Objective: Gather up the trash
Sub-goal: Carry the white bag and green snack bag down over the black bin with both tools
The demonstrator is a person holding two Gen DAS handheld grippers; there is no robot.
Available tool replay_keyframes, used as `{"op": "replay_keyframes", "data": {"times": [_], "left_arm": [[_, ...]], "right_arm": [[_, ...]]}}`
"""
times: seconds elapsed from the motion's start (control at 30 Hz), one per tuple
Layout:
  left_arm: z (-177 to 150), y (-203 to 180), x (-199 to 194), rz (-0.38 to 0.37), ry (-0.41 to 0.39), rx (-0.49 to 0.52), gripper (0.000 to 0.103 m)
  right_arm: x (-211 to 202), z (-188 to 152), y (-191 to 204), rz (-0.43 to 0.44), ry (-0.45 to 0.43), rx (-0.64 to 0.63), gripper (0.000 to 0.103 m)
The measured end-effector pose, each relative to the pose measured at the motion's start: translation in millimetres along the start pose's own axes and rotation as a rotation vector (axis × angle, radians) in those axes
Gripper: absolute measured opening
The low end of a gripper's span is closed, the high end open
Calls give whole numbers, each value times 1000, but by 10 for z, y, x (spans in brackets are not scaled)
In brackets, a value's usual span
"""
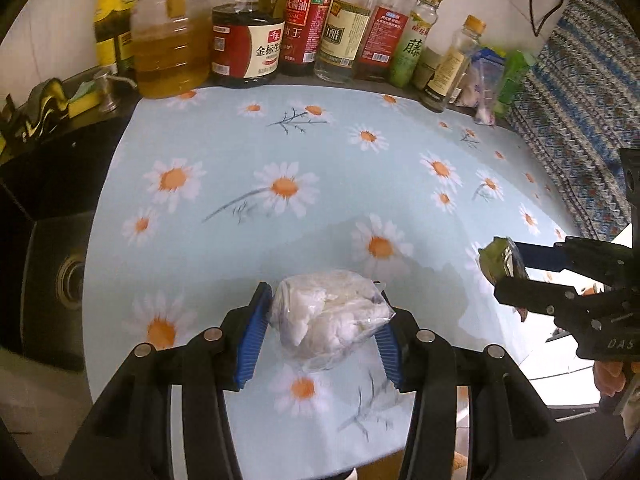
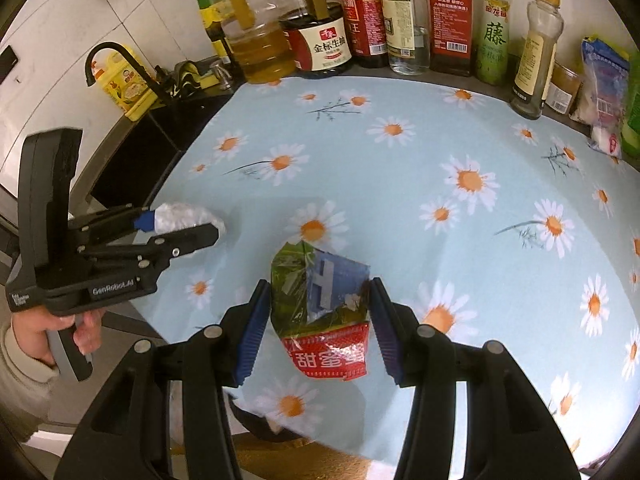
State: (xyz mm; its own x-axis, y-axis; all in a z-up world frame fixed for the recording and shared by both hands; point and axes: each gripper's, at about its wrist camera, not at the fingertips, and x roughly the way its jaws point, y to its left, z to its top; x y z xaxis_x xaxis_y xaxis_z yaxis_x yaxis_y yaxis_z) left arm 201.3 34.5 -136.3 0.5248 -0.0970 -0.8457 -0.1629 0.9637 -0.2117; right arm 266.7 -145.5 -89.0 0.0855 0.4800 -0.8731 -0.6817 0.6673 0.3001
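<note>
Left wrist view: the sink [image 1: 60, 276] is seen at 9 o'clock, dark, with its drain visible; sponges [image 1: 76, 98] are lodged at 10 o'clock behind it; the daisy-print tablecloth [image 1: 320, 152] fills the centre; a row of condiment bottles [image 1: 304, 24] is lined along the far edge from 11 to 1 o'clock, the oil jug [image 1: 168, 40] at its left end; the left gripper [image 1: 324, 332] is seen at 6 o'clock, its blue pads pressed on either side of a clear bag of white crumpled trash [image 1: 332, 316], which is held between them above the cloth; the right gripper [image 1: 516, 268] is seen at 3 o'clock, closed narrowly on a green wrapper [image 1: 496, 260].

Right wrist view: a hand [image 2: 76, 328] on the left gripper's handle is seen at 8 o'clock; the left gripper [image 2: 180, 228] itself lies at 9 o'clock, the white bag [image 2: 188, 216] clamped at its tip; a yellow detergent bottle [image 2: 128, 84] is noted at 10 o'clock beside a black tap [image 2: 120, 60]; the right gripper [image 2: 320, 312] is at 6 o'clock, closed on the green and red snack wrapper [image 2: 320, 312], which is pinched between the pads over the cloth [image 2: 460, 140]; packets [image 2: 604, 88] are stacked at 2 o'clock against the wall.
</note>
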Motion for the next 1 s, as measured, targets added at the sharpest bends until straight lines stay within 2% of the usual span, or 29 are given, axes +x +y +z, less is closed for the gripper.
{"op": "replay_keyframes", "data": {"times": [0.37, 1.0], "left_arm": [[-579, 34, -334, -63, -16, -39, 47], [-1646, 209, -487, -83, 58, -120, 47]], "right_arm": [[-133, -436, 421, -6, -2, 14, 50], [-49, -1216, 1018, 61, 73, 3, 51]]}}
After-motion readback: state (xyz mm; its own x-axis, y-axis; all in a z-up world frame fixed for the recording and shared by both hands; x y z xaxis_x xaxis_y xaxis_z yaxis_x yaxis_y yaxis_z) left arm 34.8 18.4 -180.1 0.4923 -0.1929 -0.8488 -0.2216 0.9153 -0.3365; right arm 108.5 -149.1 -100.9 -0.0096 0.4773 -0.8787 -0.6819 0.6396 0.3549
